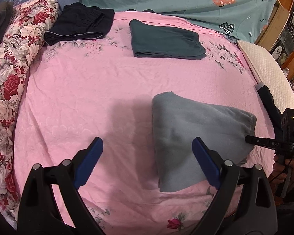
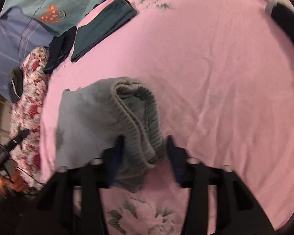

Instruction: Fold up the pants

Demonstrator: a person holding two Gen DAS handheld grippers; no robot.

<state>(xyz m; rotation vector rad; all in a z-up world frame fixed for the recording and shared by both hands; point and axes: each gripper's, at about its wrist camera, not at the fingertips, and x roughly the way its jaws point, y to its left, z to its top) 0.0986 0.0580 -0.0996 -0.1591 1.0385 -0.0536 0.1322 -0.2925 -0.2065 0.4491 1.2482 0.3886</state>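
Note:
Folded grey fleece pants (image 1: 196, 137) lie on the pink bedsheet (image 1: 88, 88). My left gripper (image 1: 148, 152) is open and empty above the sheet, its right finger over the pants' left part. My right gripper (image 2: 145, 148) straddles the pants' elastic waistband (image 2: 139, 121), its fingers on either side of the bunched cloth; the view is blurred and the jaws look partly closed around it. The right gripper also shows in the left wrist view (image 1: 250, 139) at the pants' right edge.
Folded dark green pants (image 1: 166, 39) and folded black pants (image 1: 80, 25) lie at the far side. A floral quilt (image 1: 9, 68) runs along the left, a white pillow (image 1: 270, 74) on the right. A black garment (image 1: 268, 99) lies beside the pillow.

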